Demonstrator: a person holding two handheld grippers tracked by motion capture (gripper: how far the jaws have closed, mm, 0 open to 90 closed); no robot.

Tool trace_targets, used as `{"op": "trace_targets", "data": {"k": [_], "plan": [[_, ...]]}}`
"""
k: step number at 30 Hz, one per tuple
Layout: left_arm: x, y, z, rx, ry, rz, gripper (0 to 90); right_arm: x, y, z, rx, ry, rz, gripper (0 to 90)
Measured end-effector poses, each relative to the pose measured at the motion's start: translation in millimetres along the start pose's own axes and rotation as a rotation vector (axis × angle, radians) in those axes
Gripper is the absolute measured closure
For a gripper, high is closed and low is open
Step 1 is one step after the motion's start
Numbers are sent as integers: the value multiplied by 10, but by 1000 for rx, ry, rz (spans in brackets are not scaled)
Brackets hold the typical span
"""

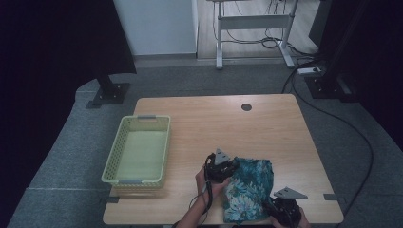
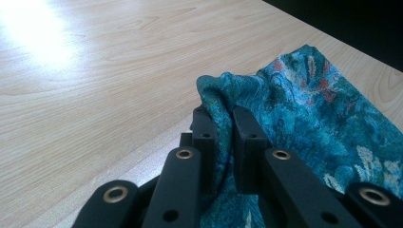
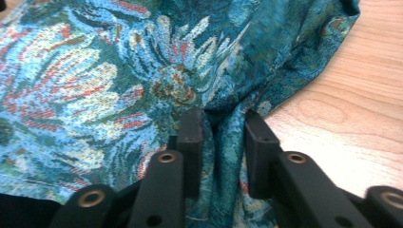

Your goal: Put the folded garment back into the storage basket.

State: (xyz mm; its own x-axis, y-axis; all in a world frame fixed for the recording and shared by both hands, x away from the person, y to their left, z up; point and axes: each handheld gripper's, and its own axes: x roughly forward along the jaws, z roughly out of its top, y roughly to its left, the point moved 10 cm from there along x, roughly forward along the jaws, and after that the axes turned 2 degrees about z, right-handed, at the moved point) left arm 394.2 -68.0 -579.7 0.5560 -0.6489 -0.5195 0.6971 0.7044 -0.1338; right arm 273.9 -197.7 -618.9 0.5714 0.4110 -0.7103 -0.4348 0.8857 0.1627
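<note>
left tool (image 2: 224,137) pinching floral cloth (image 2: 304,109), right tool (image 3: 222,142) likewise

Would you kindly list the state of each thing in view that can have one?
Floral cloth: bunched on the table, pinched at two edges.
Left gripper: shut on a fold of the cloth.
Right gripper: jaws on either side of a fold, gripping it.
Green basket: upright, empty, left of the cloth.
Table: bare beyond cloth and basket.
</note>
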Motion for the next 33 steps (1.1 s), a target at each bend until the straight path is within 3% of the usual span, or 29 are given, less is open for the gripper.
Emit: {"op": "trace_targets", "data": {"k": [6, 11, 15, 23, 33], "plan": [[1, -2, 12, 4, 1, -2, 817, 5, -4, 1, 19, -4, 76, 796], [7, 10, 4, -1, 3, -4, 817, 0, -48, 0, 71, -28, 172, 815], [1, 19, 7, -5, 1, -5, 817, -13, -69, 7, 98, -46, 222, 823], [-32, 17, 45, -8, -9, -8, 817, -98, -106, 50, 137, -93, 274, 831], [-81, -14, 135, 2, -24, -13, 817, -183, -104, 103, 143, -132, 307, 836]]}}
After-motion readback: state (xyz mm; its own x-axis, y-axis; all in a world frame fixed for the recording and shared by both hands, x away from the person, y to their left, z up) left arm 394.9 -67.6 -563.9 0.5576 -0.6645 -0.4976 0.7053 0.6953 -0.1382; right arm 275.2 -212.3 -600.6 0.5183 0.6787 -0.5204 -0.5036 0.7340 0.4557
